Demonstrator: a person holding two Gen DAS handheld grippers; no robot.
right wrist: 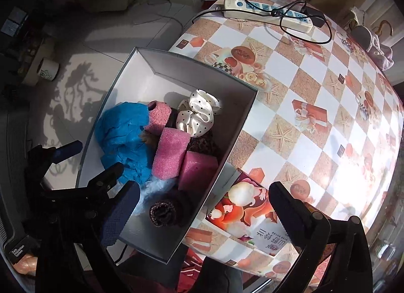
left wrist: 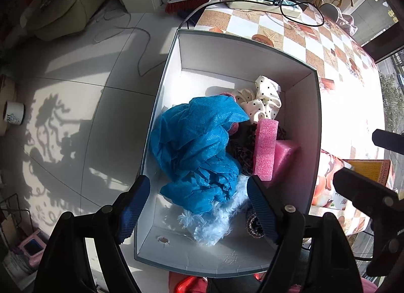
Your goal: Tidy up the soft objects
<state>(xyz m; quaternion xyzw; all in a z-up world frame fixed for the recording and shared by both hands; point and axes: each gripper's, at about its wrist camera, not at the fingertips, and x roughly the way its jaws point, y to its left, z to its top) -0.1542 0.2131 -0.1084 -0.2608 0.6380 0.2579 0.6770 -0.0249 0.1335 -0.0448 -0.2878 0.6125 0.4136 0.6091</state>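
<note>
Both tongs, left (left wrist: 198, 193) and right (right wrist: 204, 200), hang released above the box (left wrist: 298, 70) of soft things.

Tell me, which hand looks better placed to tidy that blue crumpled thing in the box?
Left, probably. The left gripper hangs open right above the blue crumpled cover inside the white box. The right gripper is open too, but straddles the box's edge.

A power strip (right wrist: 269, 11) lies on the checkered table (right wrist: 315, 106).
</note>
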